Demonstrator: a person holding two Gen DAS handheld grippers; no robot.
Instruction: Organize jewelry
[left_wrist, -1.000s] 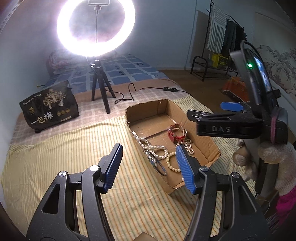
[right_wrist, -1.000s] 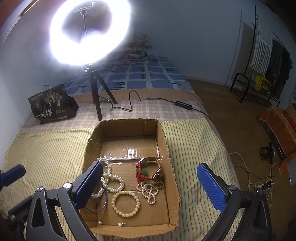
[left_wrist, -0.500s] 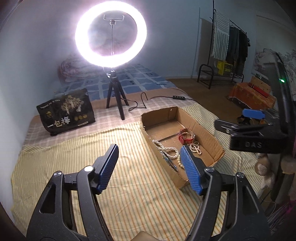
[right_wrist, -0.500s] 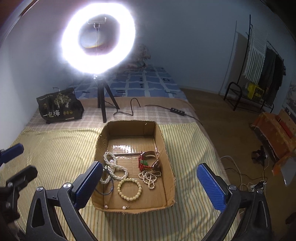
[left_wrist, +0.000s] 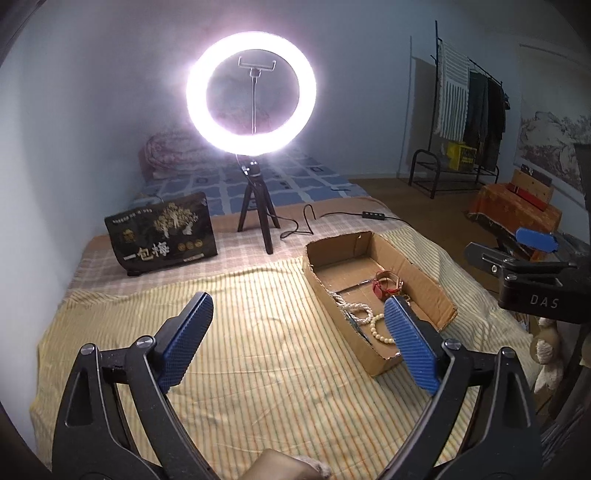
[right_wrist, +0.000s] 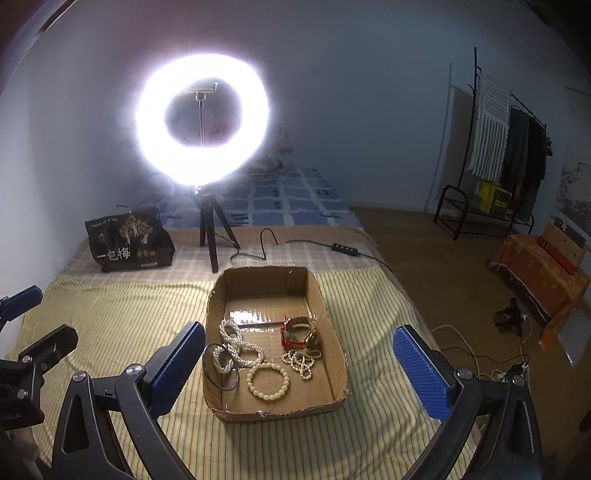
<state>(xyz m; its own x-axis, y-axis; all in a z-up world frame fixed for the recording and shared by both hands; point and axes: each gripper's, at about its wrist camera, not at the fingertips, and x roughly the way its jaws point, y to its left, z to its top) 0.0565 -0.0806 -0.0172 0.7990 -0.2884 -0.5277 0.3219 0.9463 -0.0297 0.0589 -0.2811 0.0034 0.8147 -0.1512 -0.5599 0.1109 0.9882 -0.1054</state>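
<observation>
Both wrist views look down the bed toward the ring light (left_wrist: 251, 92), sharing the cardboard box (right_wrist: 334, 400)

White characters "一包梅" on black bag (left_wrist: 161, 233), "DAS" in pale letters on right tool (left_wrist: 543, 301)
</observation>
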